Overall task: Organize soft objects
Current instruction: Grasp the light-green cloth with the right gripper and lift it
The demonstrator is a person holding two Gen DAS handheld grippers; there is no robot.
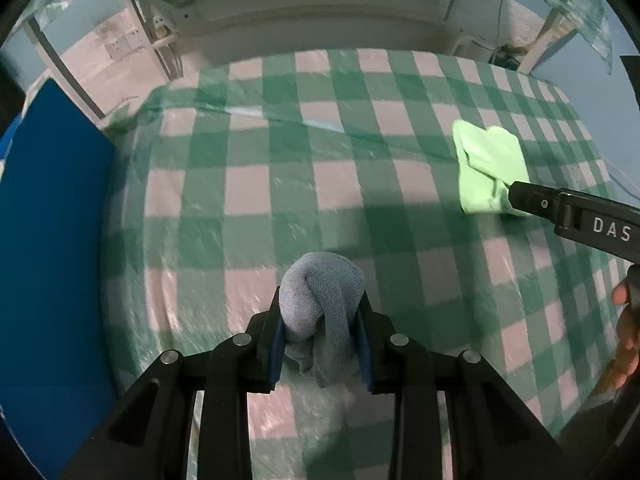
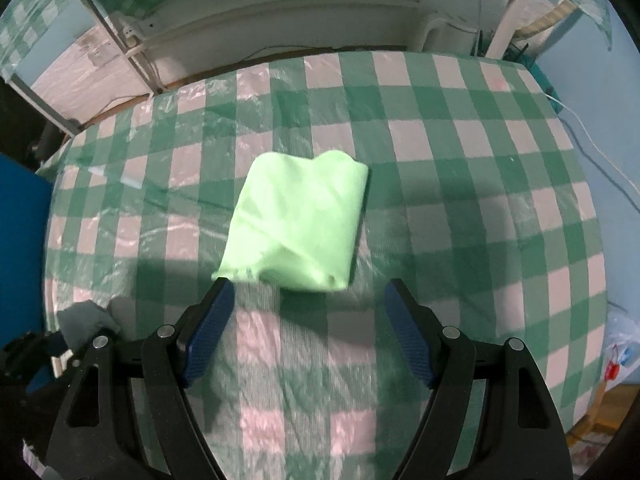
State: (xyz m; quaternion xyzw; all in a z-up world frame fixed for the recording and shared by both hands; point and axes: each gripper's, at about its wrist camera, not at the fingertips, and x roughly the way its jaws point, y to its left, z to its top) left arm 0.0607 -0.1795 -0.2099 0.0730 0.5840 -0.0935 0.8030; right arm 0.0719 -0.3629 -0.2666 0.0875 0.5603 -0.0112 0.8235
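Note:
My left gripper is shut on a bunched grey-blue knit cloth and holds it above the checked table. A folded light green cloth lies flat on the table; it also shows in the left wrist view at the right. My right gripper is open and empty, its fingertips just short of the green cloth's near edge. In the left wrist view the right gripper reaches in from the right, touching the green cloth's edge. The grey cloth shows at the lower left of the right wrist view.
A green-and-white checked tablecloth under clear plastic covers the table. A blue panel stands off the table's left edge. A white wall unit with cables runs behind the far edge.

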